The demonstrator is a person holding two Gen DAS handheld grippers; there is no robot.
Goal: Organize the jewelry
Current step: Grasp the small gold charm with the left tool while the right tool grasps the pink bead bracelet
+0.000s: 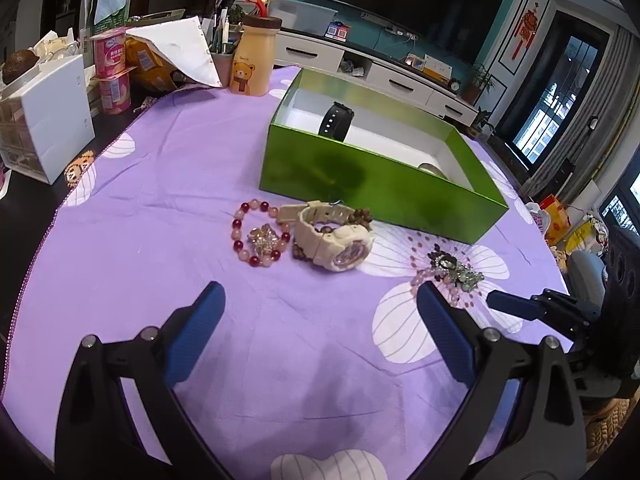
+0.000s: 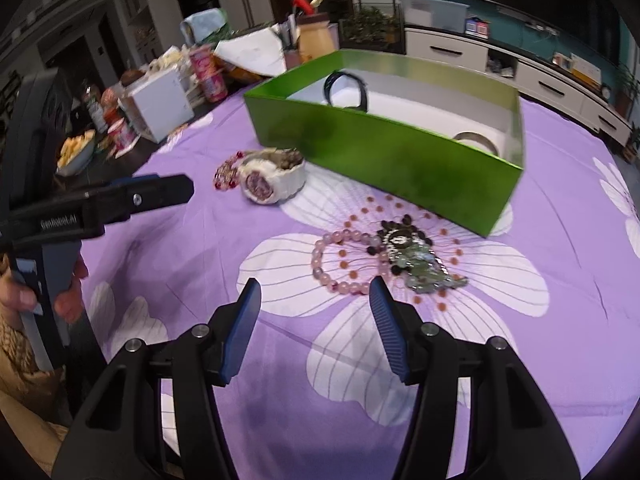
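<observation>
- An open green rectangular cardboard box (image 1: 372, 184) with a white inside stands on the purple flowered cloth; a black watch strap (image 1: 337, 121) stands on edge in its far corner, and a pale ring-shaped piece (image 2: 478, 142) lies at the other end.
- A cream plastic wristwatch (image 1: 338, 240) lies on its side just before the box.
- A red and pink bead bracelet (image 1: 258, 233) lies flat beside the wristwatch, ringing a gold brooch (image 1: 266, 240).
- A pale pink bead bracelet (image 2: 340, 262) lies flat, touching a dark, green-stoned brooch cluster (image 2: 416, 260).
</observation>
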